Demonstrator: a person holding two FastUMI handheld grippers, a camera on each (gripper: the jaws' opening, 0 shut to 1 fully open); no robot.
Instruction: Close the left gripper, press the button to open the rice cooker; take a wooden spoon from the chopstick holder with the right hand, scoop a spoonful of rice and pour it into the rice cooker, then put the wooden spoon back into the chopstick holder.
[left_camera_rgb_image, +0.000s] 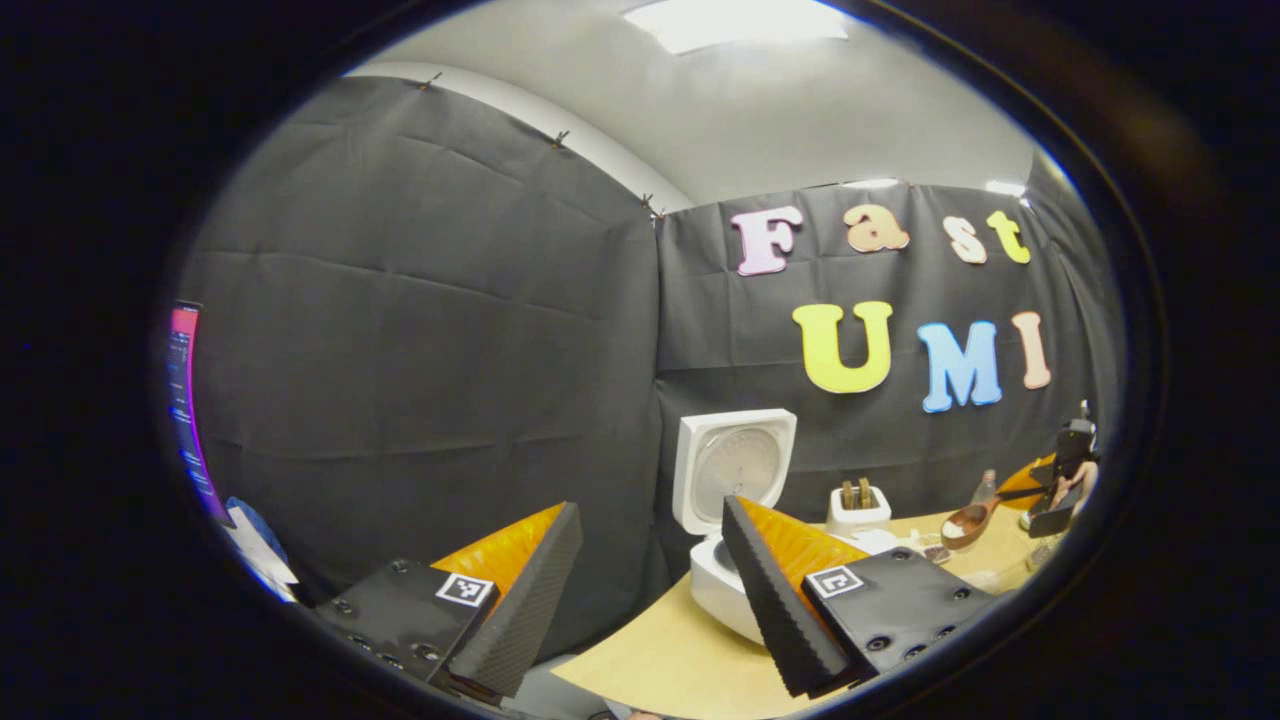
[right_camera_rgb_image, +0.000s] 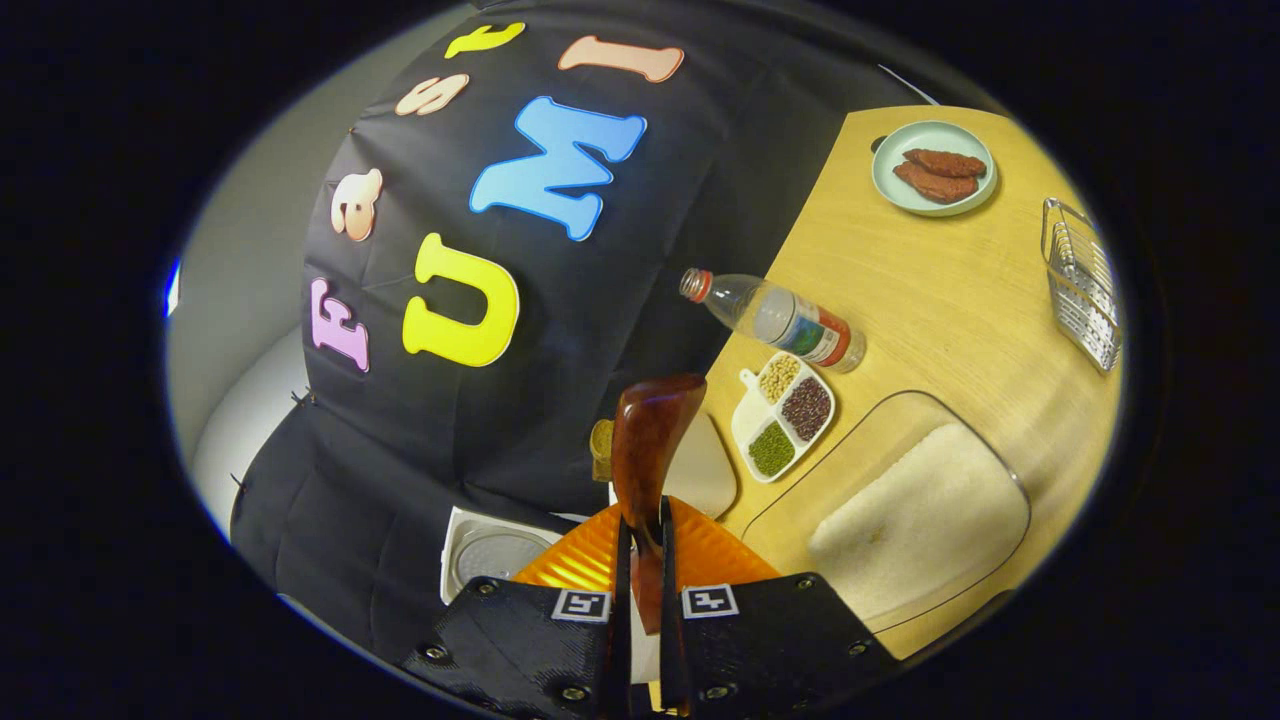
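Two grippers are at work over a wooden tabletop (right_camera_rgb_image: 930, 300). Seen in the left gripper view, the left gripper (left_camera_rgb_image: 650, 590) hangs with its fingers spread wide and nothing between them, near the tabletop's edge and just before the cooker (left_camera_rgb_image: 735, 500). The cooker stands white at that end of the tabletop, against the wall, its lid raised upright so the round inner plate faces the camera. Beside it, along the back edge, sits the holder (left_camera_rgb_image: 858, 508), a small white box with wooden handles standing up in it.

Farther along the back edge in that view, the right gripper (left_camera_rgb_image: 1050, 495), with a hand behind it, holds the spoon (left_camera_rgb_image: 968, 524) out level above the tabletop, bowl toward the cooker.

In the right gripper view, the right gripper (right_camera_rgb_image: 640, 590) has its fingers pressed on the spoon's (right_camera_rgb_image: 648, 450) handle, and the dark brown wood runs forward from between them. Past the spoon, part of the holder (right_camera_rgb_image: 602, 450) and the open cooker (right_camera_rgb_image: 490, 555) show against the wall. On the tabletop lie a clear tray of rice (right_camera_rgb_image: 915, 525) near the front edge, a three-part dish (right_camera_rgb_image: 785, 415) of beans beside it, and a bottle (right_camera_rgb_image: 780, 320) on its side near the back edge. A plate (right_camera_rgb_image: 934, 168) bearing two brown pieces sits at the far corner, and a wire basket (right_camera_rgb_image: 1082, 285) at the far front edge.
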